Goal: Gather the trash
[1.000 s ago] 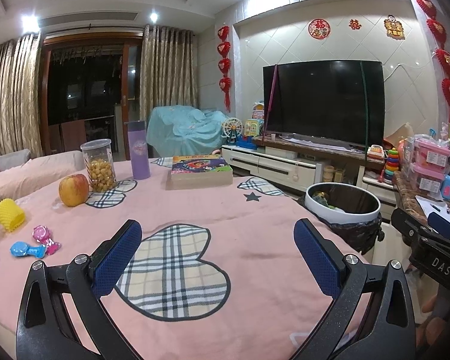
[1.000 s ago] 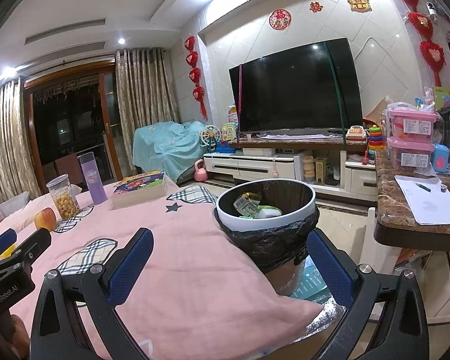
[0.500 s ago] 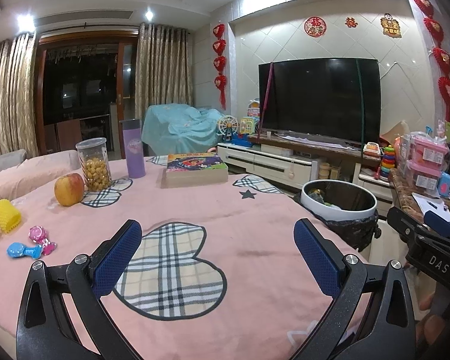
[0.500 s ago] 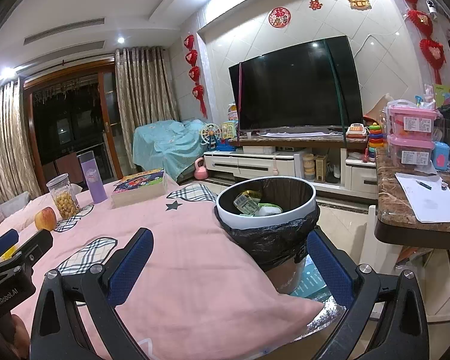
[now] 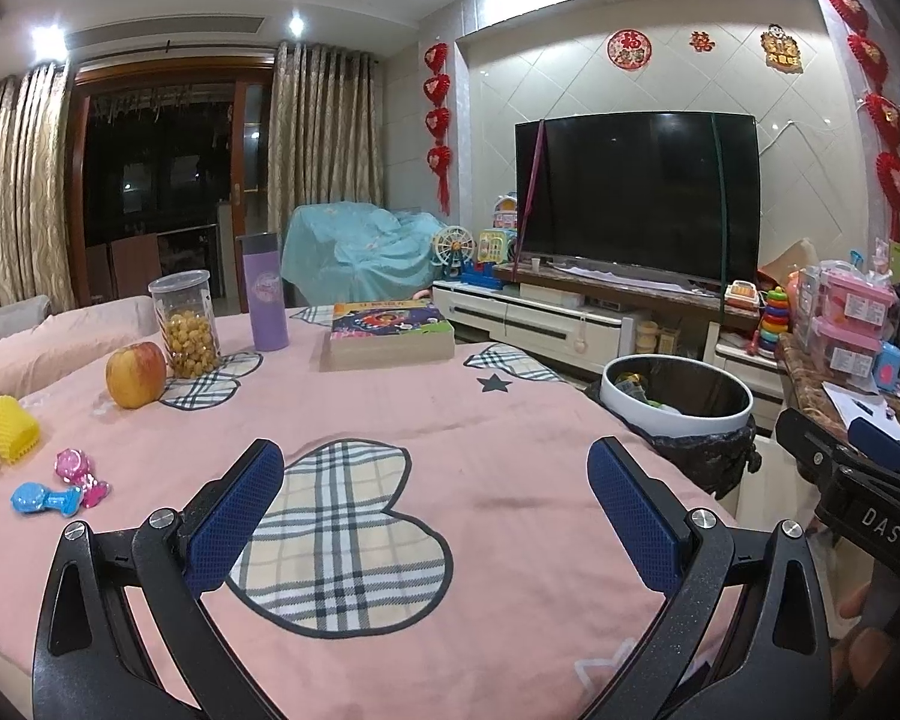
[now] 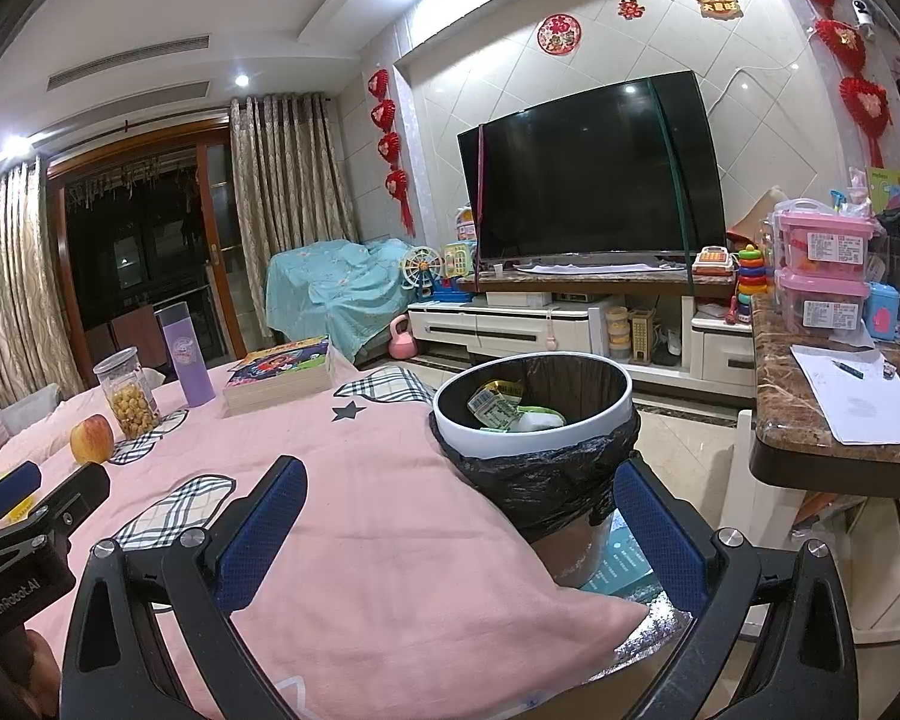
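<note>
A white-rimmed trash bin (image 6: 534, 438) lined with a black bag stands beside the table's right edge and holds several wrappers (image 6: 495, 408). It also shows in the left wrist view (image 5: 678, 414). My left gripper (image 5: 435, 516) is open and empty, low over the pink tablecloth (image 5: 426, 414). My right gripper (image 6: 459, 522) is open and empty, over the table's right edge, just before the bin. The right gripper's body shows at the right of the left wrist view (image 5: 858, 492).
On the table are an apple (image 5: 135, 375), a jar of snacks (image 5: 189, 324), a purple bottle (image 5: 264, 294), a book (image 5: 390, 333), a yellow toy (image 5: 9, 429) and small pink and blue toys (image 5: 60, 489). A marble counter (image 6: 840, 420) with paper stands right of the bin.
Both grippers stay open and empty. The views shift only slightly; the left wrist view has tilted up a little. Nothing on the table has moved.
</note>
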Demonstrator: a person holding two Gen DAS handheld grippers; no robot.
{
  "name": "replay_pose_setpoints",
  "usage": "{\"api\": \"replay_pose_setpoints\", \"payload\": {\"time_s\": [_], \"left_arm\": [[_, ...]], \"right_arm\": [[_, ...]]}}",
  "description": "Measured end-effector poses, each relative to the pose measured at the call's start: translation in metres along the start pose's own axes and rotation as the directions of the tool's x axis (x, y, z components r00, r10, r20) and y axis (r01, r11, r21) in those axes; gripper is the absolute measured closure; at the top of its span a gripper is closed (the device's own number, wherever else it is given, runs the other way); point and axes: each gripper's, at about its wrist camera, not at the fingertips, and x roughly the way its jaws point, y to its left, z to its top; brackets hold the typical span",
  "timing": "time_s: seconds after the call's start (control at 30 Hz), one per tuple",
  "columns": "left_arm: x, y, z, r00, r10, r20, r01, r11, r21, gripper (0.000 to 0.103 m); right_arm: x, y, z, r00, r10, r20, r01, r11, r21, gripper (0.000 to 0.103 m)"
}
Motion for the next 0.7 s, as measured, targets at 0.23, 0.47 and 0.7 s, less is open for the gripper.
{"api": "replay_pose_setpoints", "payload": {"time_s": [0.23,0.47,0.7], "left_arm": [[0.0024,0.0017,-0.0012,1.000,0.000,-0.002,0.000,1.000,-0.001,0.000],[0.0027,0.0021,-0.0015,1.000,-0.001,-0.004,0.001,1.000,0.000,0.000],[0.0041,0.0025,-0.0016,1.000,0.000,-0.008,0.000,1.000,0.003,0.000]], "right_arm": [[-0.0001,0.0000,-0.0004,1.000,0.001,0.000,-0.001,1.000,0.000,0.000],[0.0002,0.0003,-0.0006,1.000,0.002,-0.001,-0.002,1.000,-0.001,0.000],[0.0005,0.0006,-0.0008,1.000,0.002,-0.001,-0.002,1.000,-0.001,0.000]]}}
